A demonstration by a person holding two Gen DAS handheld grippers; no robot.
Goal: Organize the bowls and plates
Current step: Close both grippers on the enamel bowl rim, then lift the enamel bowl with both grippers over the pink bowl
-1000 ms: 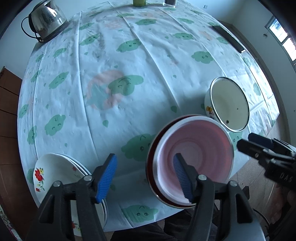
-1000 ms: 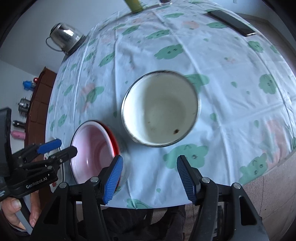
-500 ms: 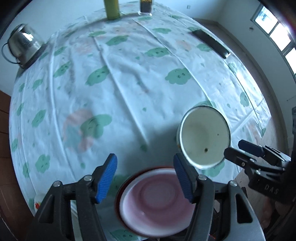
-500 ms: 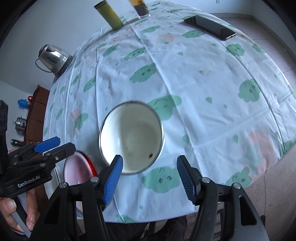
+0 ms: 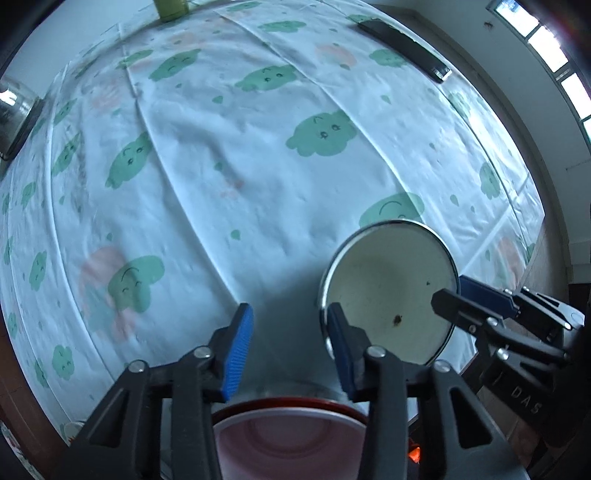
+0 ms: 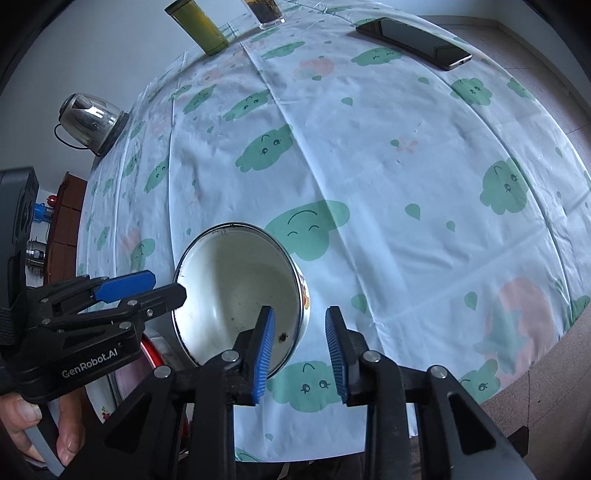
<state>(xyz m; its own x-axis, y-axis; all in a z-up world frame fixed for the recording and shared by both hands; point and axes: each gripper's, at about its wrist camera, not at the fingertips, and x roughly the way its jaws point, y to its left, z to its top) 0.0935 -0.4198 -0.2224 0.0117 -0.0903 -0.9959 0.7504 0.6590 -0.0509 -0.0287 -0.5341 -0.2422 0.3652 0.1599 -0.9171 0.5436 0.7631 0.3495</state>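
A white enamel bowl (image 6: 236,288) with a metal rim stands near the table's front edge; it also shows in the left wrist view (image 5: 388,295). My right gripper (image 6: 301,350) is open, its left finger over the bowl's rim and its right finger outside. My left gripper (image 5: 286,354) is open, just left of the enamel bowl. A pink bowl with a red rim (image 5: 288,439) sits below the left gripper, partly hidden by it; its red edge (image 6: 149,350) shows in the right wrist view. A flowered white plate (image 6: 103,402) lies under my left gripper at the lower left.
The table wears a white cloth with green clouds (image 6: 369,166). A phone (image 6: 413,42) lies at the far right, a steel kettle (image 6: 88,122) at the far left, a green bottle (image 6: 197,26) and a glass (image 6: 267,13) at the back.
Both grippers moved forward over the table. The pink bowl slid to the bottom of the left view. My right gripper closed in on the enamel bowl's rim and its jaws narrowed.
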